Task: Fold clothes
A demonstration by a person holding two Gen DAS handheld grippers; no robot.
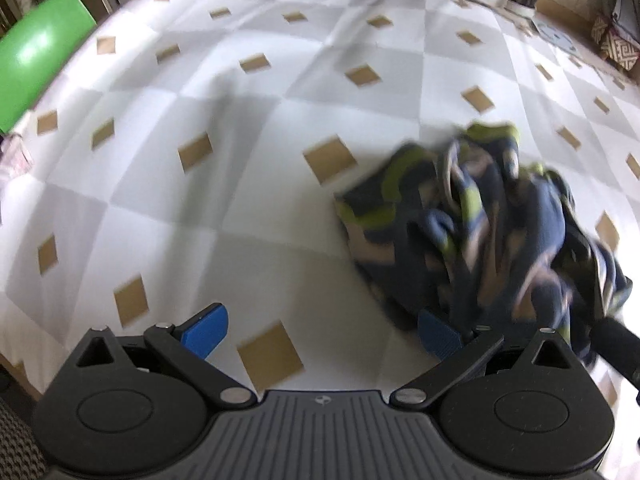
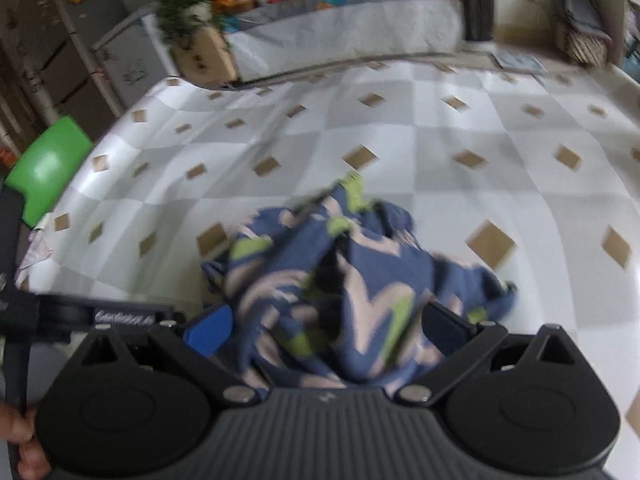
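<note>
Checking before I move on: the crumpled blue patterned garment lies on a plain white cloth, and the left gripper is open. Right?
Not quite. The left wrist view shows the cloth is checkered white and grey with tan diamonds, not plain. The crumpled blue patterned garment does lie on it, and the left gripper is open.

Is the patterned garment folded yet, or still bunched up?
Still bunched. The blue, green and pink patterned garment lies in a crumpled heap on the checked white and grey cloth, with no flat panels or straight fold edges.

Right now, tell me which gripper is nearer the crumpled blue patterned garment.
Right. The right gripper has the garment bunched between its spread fingers. The left gripper sits beside it, open over the checked cloth, the garment at its right finger.
</note>
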